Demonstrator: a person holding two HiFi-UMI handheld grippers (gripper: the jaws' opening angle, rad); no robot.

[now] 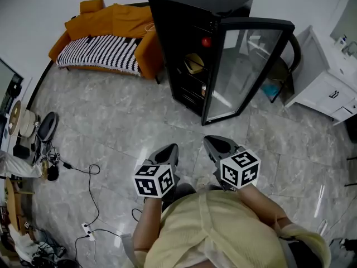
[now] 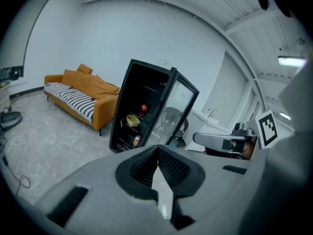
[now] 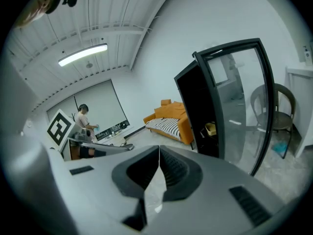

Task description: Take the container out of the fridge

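Left claw (image 1: pixel 169 148) and right claw (image 1: pixel 215 144), both closed and empty, sit well short of the fridge (image 1: pixel 184 21) ahead, whose middle shelf holds the container (image 1: pixel 194 63): probably light, stiff plastic, best pinched at its rim.

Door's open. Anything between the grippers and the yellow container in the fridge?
Nothing visible. The glass door stands swung aside, off the opening, and the yellow container sits exposed inside the fridge. Only floor lies between it and the left gripper and right gripper, both shut and empty.
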